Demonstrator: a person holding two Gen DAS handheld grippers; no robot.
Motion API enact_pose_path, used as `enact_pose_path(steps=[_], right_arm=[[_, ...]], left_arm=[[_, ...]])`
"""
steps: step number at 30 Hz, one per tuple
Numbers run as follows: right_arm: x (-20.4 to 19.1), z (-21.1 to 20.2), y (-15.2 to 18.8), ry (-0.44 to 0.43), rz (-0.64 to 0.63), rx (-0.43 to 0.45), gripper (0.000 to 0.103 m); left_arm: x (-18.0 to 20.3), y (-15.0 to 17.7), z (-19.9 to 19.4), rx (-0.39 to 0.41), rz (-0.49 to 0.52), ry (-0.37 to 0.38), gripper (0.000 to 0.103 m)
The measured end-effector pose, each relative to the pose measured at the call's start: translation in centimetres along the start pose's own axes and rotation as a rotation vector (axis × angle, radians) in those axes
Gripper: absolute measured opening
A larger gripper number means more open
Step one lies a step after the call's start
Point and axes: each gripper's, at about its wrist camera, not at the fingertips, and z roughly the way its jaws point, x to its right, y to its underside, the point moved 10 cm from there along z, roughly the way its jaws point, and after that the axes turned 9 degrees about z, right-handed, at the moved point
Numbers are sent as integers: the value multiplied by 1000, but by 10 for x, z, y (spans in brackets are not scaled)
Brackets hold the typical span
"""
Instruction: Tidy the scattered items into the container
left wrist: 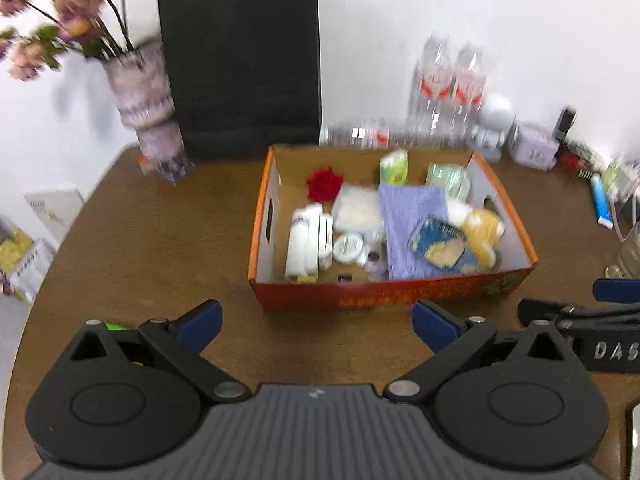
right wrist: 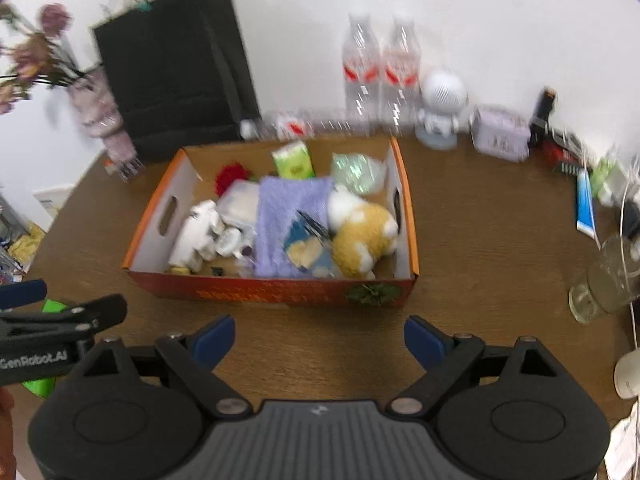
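Note:
An orange cardboard box (left wrist: 376, 294) (right wrist: 276, 290) stands on the brown table. It holds a purple cloth (left wrist: 412, 216) (right wrist: 288, 216), a yellow and white plush toy (left wrist: 480, 232) (right wrist: 360, 236), a blue snack packet (left wrist: 440, 246), white tubes (left wrist: 304, 240) (right wrist: 196, 236), a red flower (left wrist: 324, 184) and a green carton (left wrist: 394, 166) (right wrist: 294, 160). My left gripper (left wrist: 316, 326) is open and empty, just in front of the box. My right gripper (right wrist: 318, 338) is open and empty, also in front of the box. Each gripper shows at the edge of the other's view.
A black bag (left wrist: 244, 64) and a vase of flowers (left wrist: 148, 108) stand behind the box. Water bottles (right wrist: 380, 68), a white robot figure (right wrist: 442, 108) and a lilac tin (right wrist: 500, 134) line the wall. A glass (right wrist: 604, 280) stands at the right.

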Motion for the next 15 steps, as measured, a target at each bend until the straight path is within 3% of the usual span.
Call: enact_pose_path(steps=[6,10,13,15], right_arm=[[-8,-19,26,22,-55,157,94],[-11,-35,53,-16,-69,297,96],[-6,-37,84,-36,-47,386,103],[1,-28,108,-21,-56,408,103]], left_arm=[[4,26,-36,208,2,-71,103],[5,49,-56,329,13,-104,103],[7,78,-53,363,11,-98,103],[11,105,-38,344,9,-75,103]])
